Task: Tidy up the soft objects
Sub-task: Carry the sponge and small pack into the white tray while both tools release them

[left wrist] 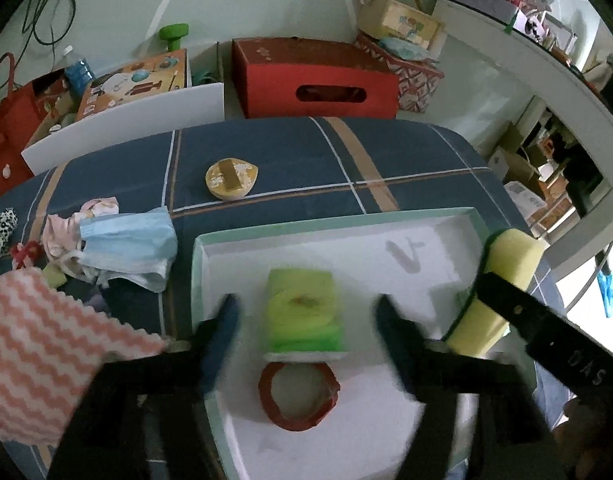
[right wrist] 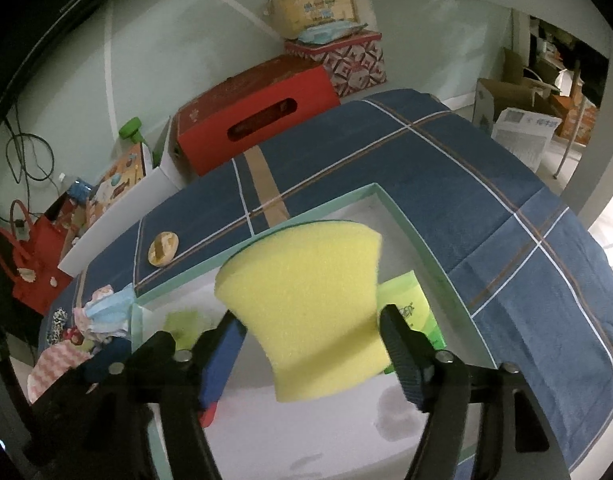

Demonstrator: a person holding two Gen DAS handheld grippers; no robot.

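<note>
Partly blurred, the left gripper (left wrist: 306,320) stands open over the tray (left wrist: 446,220); only the right view shows the right gripper (right wrist: 310,336) clamping the sponge (right wrist: 306,300).

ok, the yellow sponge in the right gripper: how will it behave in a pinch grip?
The yellow sponge looks like porous foam, pinched in at the waist between the right gripper's pads, so probably soft and springy. Likely very light for its bulk. The rough surface should resist slipping, though it may bulge or twist if squeezed off-centre.
</note>
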